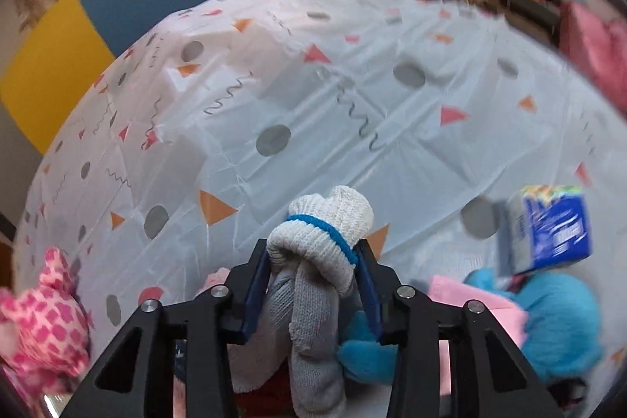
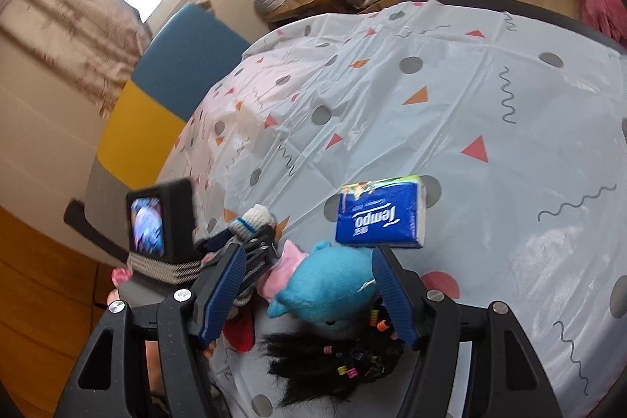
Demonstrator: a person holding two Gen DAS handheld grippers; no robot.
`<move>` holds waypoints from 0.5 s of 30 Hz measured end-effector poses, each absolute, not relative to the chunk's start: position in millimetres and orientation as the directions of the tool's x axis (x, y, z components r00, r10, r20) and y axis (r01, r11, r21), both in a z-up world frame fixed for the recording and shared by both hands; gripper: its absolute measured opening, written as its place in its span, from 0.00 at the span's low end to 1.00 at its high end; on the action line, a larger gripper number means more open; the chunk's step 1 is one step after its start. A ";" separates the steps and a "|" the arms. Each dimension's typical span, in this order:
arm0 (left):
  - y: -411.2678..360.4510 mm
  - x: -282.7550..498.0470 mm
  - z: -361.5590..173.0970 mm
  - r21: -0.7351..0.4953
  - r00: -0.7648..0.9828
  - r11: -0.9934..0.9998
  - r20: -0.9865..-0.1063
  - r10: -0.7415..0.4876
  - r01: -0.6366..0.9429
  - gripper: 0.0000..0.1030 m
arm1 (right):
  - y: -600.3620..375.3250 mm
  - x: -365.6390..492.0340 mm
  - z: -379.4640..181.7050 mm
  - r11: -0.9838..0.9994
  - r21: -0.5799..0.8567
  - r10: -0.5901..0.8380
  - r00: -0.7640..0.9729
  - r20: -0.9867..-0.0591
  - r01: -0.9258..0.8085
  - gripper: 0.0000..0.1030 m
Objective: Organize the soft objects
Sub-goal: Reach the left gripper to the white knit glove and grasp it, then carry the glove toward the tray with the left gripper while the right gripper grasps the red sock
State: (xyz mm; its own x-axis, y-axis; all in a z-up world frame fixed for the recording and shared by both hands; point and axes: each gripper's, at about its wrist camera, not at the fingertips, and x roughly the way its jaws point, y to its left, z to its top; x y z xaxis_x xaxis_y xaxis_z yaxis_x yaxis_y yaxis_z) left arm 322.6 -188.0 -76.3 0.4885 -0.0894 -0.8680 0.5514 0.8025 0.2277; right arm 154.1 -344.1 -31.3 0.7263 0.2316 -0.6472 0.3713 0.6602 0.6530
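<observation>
White-and-grey knit, a knotted sock bundle (image 1: pixel 321 261), sat clamped in the left gripper (image 1: pixel 313 281) above the table (image 1: pixel 352 112). The right gripper (image 2: pixel 309 285) hung with jaws apart over a blue plush (image 2: pixel 329 285) beside a tissue pack (image 2: pixel 380 212). Sorting seemed mid-carry; next, the bundle likely needed a clear spot on which to be released.

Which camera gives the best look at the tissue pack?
The right wrist view: the tissue pack lies sharp on the tablecloth, its Tempo label readable. The left wrist view shows it only blurred near the right edge, above the blue plush.
</observation>
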 end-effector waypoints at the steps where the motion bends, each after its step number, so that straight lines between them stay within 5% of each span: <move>1: -185.1 321.6 -72.0 0.206 0.490 0.814 -0.865 -0.107 0.543 0.41 | -348.1 152.0 -31.8 0.646 0.661 0.222 0.734 -0.641 0.382 0.66; 15: -126.2 265.2 16.5 -0.012 0.570 0.901 -0.771 -0.284 0.434 0.41 | -350.0 159.8 -45.5 0.647 0.625 0.219 0.679 -0.700 0.436 0.66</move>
State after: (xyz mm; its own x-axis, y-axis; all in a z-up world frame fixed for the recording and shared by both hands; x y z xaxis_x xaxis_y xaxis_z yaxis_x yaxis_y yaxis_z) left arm 265.2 -126.2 16.5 0.5697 -0.2844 -0.7711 0.4336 0.9010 -0.0120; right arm 159.8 -350.0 -45.5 0.6794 0.2187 -0.7004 0.4362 0.6472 0.6252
